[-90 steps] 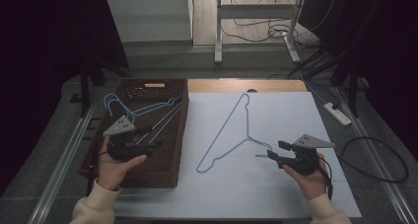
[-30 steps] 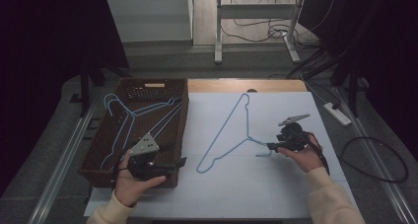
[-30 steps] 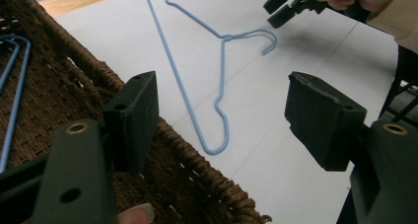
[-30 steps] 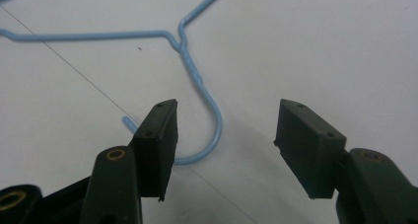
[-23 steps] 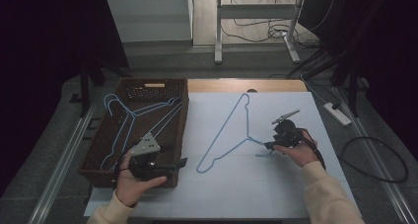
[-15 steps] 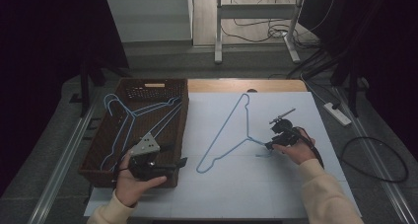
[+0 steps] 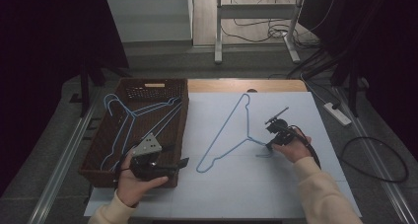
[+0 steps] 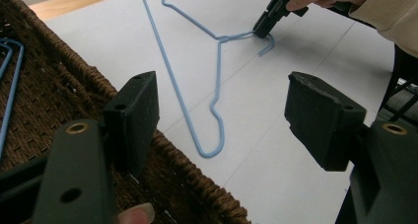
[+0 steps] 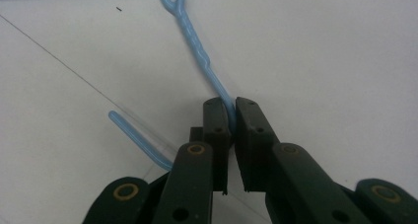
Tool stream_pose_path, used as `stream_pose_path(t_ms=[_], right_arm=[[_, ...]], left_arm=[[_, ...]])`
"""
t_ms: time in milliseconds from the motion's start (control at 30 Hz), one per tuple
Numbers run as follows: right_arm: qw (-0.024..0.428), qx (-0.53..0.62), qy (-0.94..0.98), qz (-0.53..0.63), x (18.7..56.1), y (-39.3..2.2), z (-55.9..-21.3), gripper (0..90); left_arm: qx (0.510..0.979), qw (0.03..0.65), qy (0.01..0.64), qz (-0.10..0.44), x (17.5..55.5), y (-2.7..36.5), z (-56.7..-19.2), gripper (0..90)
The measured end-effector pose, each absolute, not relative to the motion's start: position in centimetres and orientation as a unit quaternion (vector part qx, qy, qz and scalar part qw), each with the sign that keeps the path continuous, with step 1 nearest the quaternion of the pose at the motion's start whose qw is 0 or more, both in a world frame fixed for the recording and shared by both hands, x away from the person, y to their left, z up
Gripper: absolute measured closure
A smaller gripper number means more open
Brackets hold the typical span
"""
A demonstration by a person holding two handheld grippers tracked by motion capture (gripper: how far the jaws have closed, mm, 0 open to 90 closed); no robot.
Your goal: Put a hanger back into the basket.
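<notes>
A blue wire hanger (image 7: 247, 118) lies flat on the white sheet (image 7: 296, 184), hook toward the person's right. My right gripper (image 7: 268, 146) has just been closing. Its jaws are now shut on the hanger's neck just below the twist (image 9: 194, 39), and the hook's curved end (image 9: 133, 132) sticks out to the left of the right gripper (image 9: 231, 105). My left gripper (image 7: 183, 165) hovers over the front right corner of the wicker basket (image 7: 98, 172), open and holding nothing. The left gripper (image 8: 222, 110) looks across at the hanger (image 8: 181, 101) and the right gripper (image 8: 260, 32).
The brown wicker basket (image 8: 59, 86) at the left holds more blue hangers (image 7: 133, 116). A strip of bare wooden tabletop (image 7: 276, 85) runs behind the sheet. A power strip (image 7: 337, 113) and cables lie on the floor to the right.
The right hand came in from the sheet's lower right to the hanger's hook, and its jaws closed on the neck. The left hand dropped to the basket's front corner, then held still.
</notes>
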State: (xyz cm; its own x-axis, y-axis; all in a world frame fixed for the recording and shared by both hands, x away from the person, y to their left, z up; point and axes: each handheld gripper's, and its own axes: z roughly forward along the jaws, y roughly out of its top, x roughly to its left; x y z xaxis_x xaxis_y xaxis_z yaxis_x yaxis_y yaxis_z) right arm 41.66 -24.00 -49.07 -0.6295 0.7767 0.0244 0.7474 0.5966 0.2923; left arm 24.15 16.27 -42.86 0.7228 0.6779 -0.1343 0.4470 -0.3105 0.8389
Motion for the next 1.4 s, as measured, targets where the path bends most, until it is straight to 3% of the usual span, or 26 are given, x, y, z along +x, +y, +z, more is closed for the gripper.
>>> stream_pose_path(t_ms=[400,1400], right_arm=[[0.011,0.45,0.869,0.208,39.7,-26.2,-46.2,86.5],[0.015,0.46,0.861,0.217,38.2,-26.0,-44.4,87.0]], left_arm=[[0.811,0.463,0.336,0.121,24.3,14.1,-42.5,30.4],[0.876,0.379,0.289,0.073,26.4,3.7,-45.3,29.9]])
